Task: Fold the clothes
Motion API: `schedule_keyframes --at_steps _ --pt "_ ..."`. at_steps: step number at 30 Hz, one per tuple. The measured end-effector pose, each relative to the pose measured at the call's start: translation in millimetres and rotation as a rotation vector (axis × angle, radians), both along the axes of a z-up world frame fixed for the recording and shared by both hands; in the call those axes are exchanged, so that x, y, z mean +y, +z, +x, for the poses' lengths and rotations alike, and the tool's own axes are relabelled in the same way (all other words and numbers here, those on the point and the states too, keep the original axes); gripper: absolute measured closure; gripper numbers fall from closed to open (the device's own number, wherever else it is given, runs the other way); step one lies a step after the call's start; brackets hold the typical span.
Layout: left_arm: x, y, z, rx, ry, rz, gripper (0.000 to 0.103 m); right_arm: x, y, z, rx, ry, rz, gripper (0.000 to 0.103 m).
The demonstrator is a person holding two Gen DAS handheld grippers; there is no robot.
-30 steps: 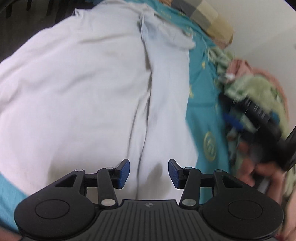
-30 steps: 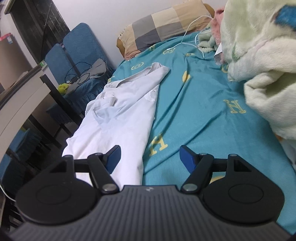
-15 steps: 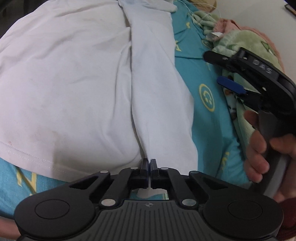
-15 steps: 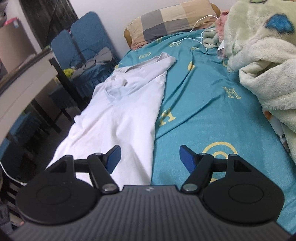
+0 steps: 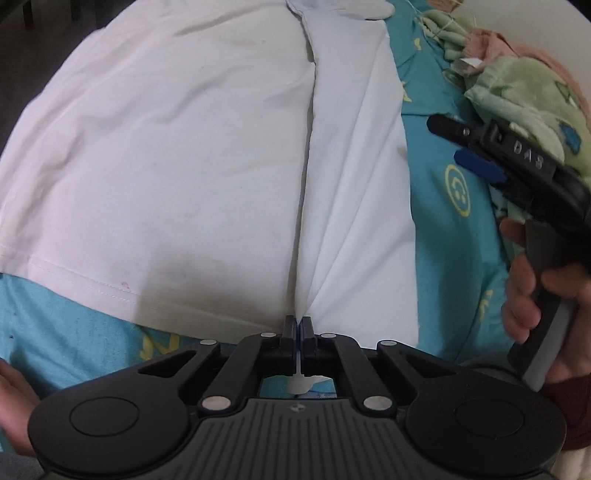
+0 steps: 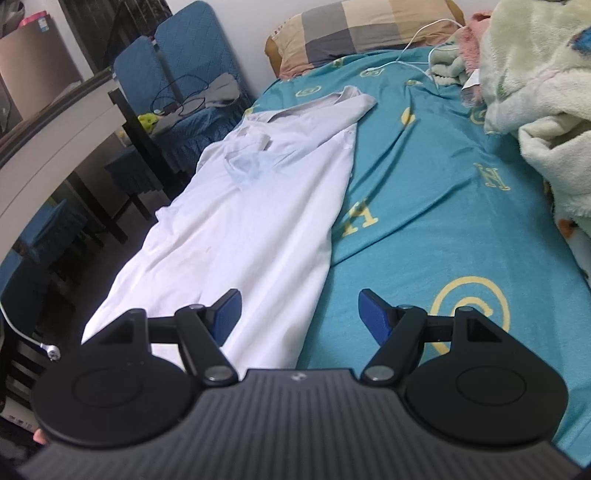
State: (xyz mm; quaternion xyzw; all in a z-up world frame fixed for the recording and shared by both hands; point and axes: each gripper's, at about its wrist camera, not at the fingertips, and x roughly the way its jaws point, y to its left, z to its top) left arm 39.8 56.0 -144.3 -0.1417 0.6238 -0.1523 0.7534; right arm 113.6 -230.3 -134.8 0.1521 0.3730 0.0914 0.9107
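A white T-shirt [image 5: 192, 173] lies lengthwise on the teal bed sheet [image 6: 436, 206], one side folded over along a long crease. It also shows in the right wrist view [image 6: 258, 229]. My left gripper [image 5: 297, 326] is shut on the shirt's bottom hem at the crease; a bit of white cloth pokes out behind the jaws. My right gripper [image 6: 300, 308] is open and empty, hovering above the shirt's right edge and the sheet. It also shows in the left wrist view [image 5: 476, 157], to the right of the shirt.
A fluffy green and cream blanket [image 6: 535, 74] is heaped on the right of the bed. A checked pillow [image 6: 362, 29] and a white cable [image 6: 417, 37] lie at the head. Blue chairs [image 6: 177, 70] and a white table [image 6: 44, 144] stand left of the bed.
My left gripper has shut on the shirt's hem, having been open a second ago. My right gripper has drawn back toward the foot of the bed, staying open.
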Motion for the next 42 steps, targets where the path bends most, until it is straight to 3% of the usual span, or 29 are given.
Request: schedule_keyframes --at_steps 2,4,6,10,15,21,24,30,35,39,42 --pt "4 10 6 -0.029 0.011 -0.038 0.088 3 1 -3 -0.003 0.013 -0.007 0.031" --pt "17 23 14 -0.060 0.045 -0.068 0.062 4 3 -5 -0.013 0.022 -0.004 0.031" --pt "39 36 25 -0.089 0.110 -0.113 0.059 5 6 -6 -0.026 0.023 0.000 0.031" --pt "105 55 72 -0.150 0.324 -0.173 0.041 6 9 -4 -0.046 0.016 0.003 0.031" --pt "208 40 153 -0.179 0.655 -0.250 0.036 10 4 6 -0.034 0.012 0.004 0.031" --pt "273 -34 249 -0.155 0.955 -0.374 0.034 22 -11 31 -0.006 0.024 -0.027 0.031" --pt "282 -81 287 -0.107 1.046 -0.423 0.034 26 -21 47 0.008 0.032 -0.053 0.031" --pt "285 -143 339 -0.006 1.081 -0.562 0.033 28 -43 71 0.080 0.036 -0.041 0.031" --pt "277 -160 366 -0.029 1.057 -0.567 0.039 27 -45 80 0.069 0.030 -0.032 0.031" --pt "266 -146 380 -0.105 1.008 -0.436 0.090 25 -45 83 0.070 0.020 -0.015 0.031" --pt "255 -114 388 -0.226 0.937 -0.265 0.095 24 -43 83 0.073 0.013 -0.002 0.031"
